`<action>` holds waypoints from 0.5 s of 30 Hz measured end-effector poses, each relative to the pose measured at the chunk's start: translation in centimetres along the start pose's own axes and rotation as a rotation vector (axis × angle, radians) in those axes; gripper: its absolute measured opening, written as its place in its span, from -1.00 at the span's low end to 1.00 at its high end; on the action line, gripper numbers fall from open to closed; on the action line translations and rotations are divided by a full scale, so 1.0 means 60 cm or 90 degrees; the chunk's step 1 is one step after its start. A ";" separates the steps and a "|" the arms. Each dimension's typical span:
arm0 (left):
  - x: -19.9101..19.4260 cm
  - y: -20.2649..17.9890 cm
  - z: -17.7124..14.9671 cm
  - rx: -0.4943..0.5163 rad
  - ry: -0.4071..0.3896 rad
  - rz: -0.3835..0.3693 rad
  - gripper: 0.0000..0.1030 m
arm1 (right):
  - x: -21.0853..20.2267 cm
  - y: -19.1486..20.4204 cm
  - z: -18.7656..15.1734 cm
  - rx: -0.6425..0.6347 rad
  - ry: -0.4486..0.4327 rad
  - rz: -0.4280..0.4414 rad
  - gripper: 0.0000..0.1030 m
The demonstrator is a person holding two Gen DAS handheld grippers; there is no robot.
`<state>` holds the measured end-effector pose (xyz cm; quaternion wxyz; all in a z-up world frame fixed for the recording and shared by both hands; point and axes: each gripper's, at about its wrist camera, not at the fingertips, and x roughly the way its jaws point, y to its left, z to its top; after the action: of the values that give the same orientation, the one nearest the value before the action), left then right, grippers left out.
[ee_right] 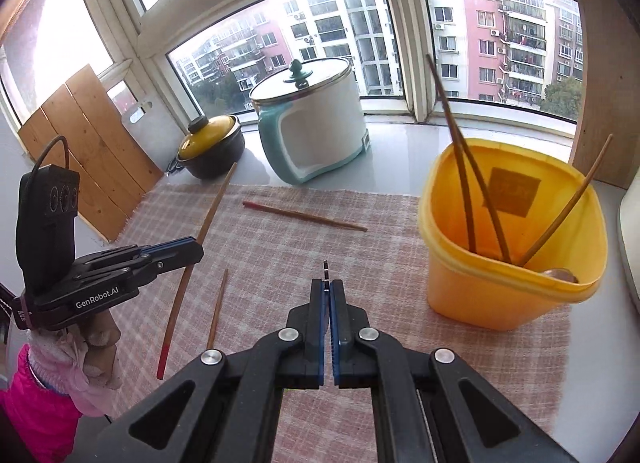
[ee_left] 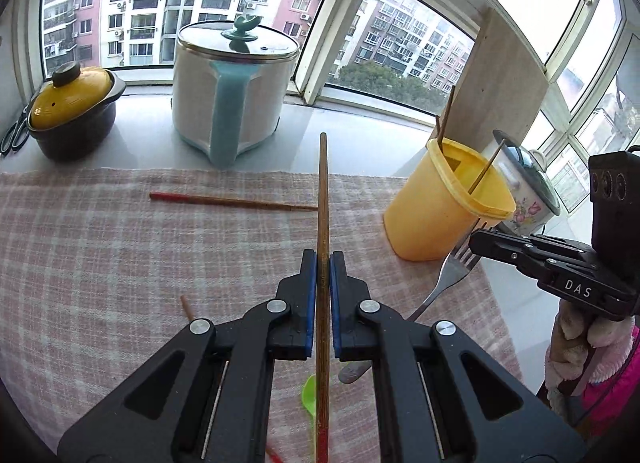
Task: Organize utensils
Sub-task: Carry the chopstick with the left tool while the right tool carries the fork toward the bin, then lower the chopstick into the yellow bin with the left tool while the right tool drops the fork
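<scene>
Chopsticks (ee_right: 472, 183) in yellow cup (ee_right: 508, 263) — left hand-held gripper (ee_left: 323, 263) clamps chopstick (ee_left: 322, 191), right (ee_right: 329, 287) fork (ee_left: 444, 283).

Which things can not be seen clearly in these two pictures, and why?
- Green spoon: left wrist view, mostly hidden behind the left gripper and its chopstick.
- Fork: handle end hidden behind the left gripper; in the right wrist view only its edge shows between the right gripper fingers.
- Scissors: cut by the picture edge.
</scene>
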<state>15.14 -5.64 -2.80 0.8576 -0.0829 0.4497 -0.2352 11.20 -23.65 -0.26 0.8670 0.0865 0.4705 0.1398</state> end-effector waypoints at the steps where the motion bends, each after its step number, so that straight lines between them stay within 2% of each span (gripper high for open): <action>1: 0.004 -0.009 0.003 0.002 -0.002 -0.003 -0.92 | -0.009 -0.009 0.003 0.002 -0.003 0.001 -1.00; 15: 0.029 -0.123 0.067 0.018 -0.047 -0.032 -0.92 | -0.127 -0.100 0.042 0.000 -0.017 -0.001 -1.00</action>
<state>16.80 -13.21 0.89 0.8686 -0.0909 0.4121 -0.2595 10.31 -31.83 5.45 0.8732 0.0880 0.4592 0.1375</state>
